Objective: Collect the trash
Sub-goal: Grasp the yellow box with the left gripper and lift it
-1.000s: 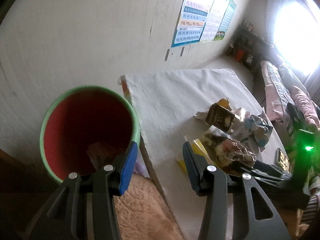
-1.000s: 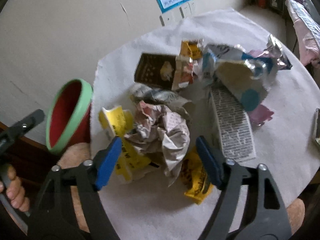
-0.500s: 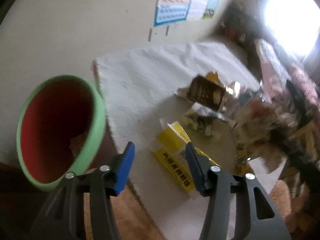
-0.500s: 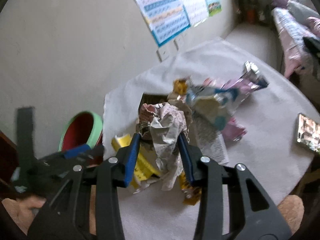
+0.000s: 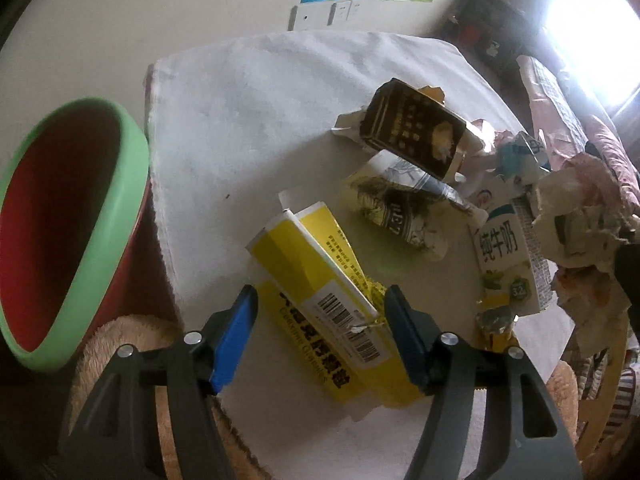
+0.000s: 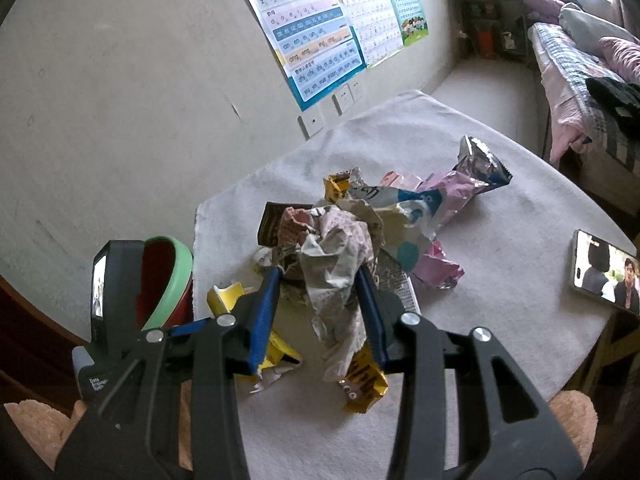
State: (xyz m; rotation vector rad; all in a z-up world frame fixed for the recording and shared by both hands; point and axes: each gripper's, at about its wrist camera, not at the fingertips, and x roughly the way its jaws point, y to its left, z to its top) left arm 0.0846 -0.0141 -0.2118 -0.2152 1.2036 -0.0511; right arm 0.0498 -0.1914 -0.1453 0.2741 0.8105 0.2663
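Left wrist view: the left gripper points steeply down at a yellow box lying flat near the table edge. Its jaws have just been opening and now stand wide, 1 on each side of the box with a gap at both pads — not gripping, probably widened to straddle the carton before closing. The bin, red inside with a green rim, stands left of the jaws, beside the table, its mouth open to receive trash. Beyond the jaws lie a dark packet, a crumpled wrapper and a milk carton.

In the right wrist view the right gripper has its jaws narrowed onto a paper wad, clear of the table — they have just been closing, and both pads press its sides. The wad hangs loosely below them, so a soft pinch is enough. Behind it the remaining pile includes a pink wrapper; a phone lies well to the right.
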